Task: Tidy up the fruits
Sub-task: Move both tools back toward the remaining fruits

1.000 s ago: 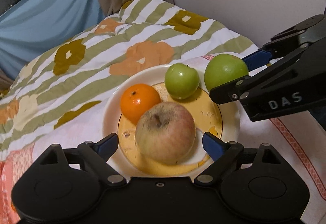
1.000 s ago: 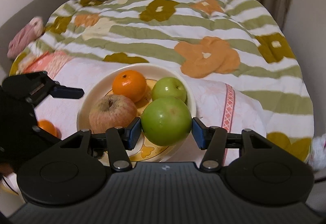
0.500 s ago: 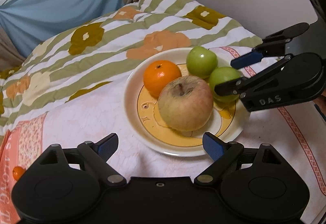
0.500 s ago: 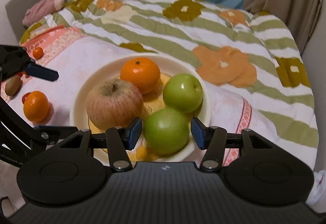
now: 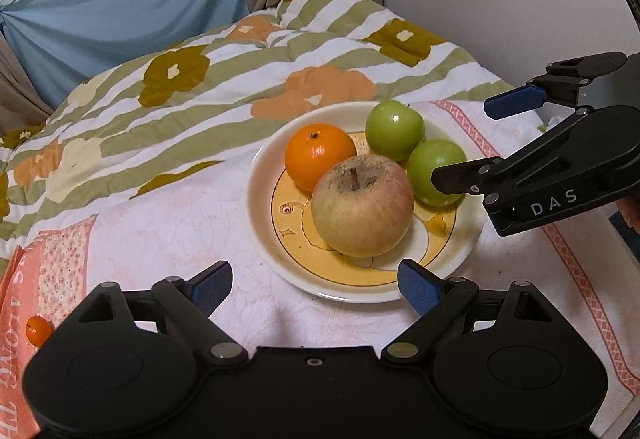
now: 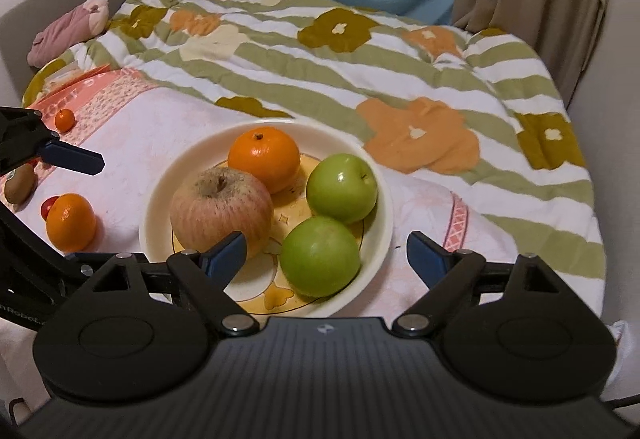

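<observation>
Fruit on bed: near green apple [image 6: 320, 256] just released onto plate [image 6: 384, 199], straight ahead between the spread fingers of the right gripper [image 6: 325, 252], untouched.

Right jaws have just been opening. Left gripper [image 5: 316, 285] is spread and empty, nearer the fruit left off the plate. Counted: two green apples, one red apple [image 6: 221, 207], two large oranges, one small orange, one kiwi.
</observation>
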`<state>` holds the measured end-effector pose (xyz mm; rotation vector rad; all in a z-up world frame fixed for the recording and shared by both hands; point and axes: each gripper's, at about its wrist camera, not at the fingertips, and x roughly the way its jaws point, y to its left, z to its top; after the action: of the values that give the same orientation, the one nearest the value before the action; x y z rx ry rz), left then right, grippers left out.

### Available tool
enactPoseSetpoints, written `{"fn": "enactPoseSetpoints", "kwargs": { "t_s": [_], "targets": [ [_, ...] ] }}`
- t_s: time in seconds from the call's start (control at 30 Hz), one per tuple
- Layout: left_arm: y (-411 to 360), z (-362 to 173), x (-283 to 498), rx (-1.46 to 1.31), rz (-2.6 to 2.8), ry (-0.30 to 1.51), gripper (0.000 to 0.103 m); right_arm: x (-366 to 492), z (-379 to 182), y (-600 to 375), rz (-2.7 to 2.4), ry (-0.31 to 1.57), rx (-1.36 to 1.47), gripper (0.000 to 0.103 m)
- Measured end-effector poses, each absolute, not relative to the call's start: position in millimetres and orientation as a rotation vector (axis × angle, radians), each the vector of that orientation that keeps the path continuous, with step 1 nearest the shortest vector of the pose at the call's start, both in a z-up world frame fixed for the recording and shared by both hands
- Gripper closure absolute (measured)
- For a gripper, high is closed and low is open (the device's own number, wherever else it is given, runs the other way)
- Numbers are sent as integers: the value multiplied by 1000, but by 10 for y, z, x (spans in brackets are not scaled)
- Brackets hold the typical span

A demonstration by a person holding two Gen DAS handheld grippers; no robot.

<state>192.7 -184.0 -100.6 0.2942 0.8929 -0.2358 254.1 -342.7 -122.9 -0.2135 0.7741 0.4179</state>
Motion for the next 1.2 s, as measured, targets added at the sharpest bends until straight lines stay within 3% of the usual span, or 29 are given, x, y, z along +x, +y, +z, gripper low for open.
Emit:
{"fn": "enactPoseSetpoints", "kwargs": {
  "t_s": [0.37, 0.5, 1.2],
  "targets": [
    [-1621, -664, 1710, 246, -185, 845, 10, 2306, -853, -3263, 370, 730, -210, 0],
    [-1476, -505, 1550, 237, -162, 786, 0, 2205, -683, -3174, 322, 725, -168, 0],
    [-213, -85, 589, 173, -149, 706, 0, 1173, -103, -2136, 257, 690, -13, 0]
  ]
}}
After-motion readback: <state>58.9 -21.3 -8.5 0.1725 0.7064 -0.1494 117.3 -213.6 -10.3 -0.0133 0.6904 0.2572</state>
